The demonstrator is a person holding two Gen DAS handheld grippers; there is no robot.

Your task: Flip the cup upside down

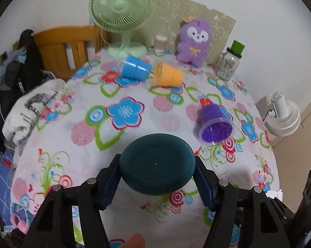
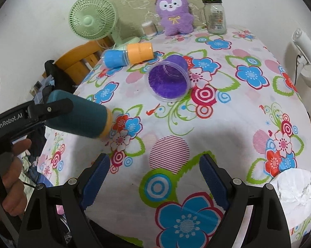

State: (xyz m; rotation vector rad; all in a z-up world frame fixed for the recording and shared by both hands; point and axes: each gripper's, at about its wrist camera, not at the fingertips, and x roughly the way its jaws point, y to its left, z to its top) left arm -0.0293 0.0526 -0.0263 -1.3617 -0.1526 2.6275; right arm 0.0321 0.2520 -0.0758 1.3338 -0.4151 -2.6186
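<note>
My left gripper (image 1: 157, 173) is shut on a dark teal cup (image 1: 157, 164), whose flat base faces the camera. In the right wrist view the teal cup (image 2: 79, 116) is held tilted on its side above the table's left edge, its orange rim toward the cloth, with the left gripper (image 2: 50, 108) clamped on it. My right gripper (image 2: 154, 177) is open and empty above the near part of the floral tablecloth (image 2: 227, 124). A purple cup (image 1: 215, 124) (image 2: 168, 77) lies on its side mid-table.
A blue cup (image 1: 134, 68) and an orange cup (image 1: 168, 75) lie on their sides at the back. Behind them stand a green fan (image 1: 122, 14), a purple plush toy (image 1: 193, 41) and a glass jar (image 1: 227, 64). Crumpled paper (image 2: 296, 188) lies at the right edge.
</note>
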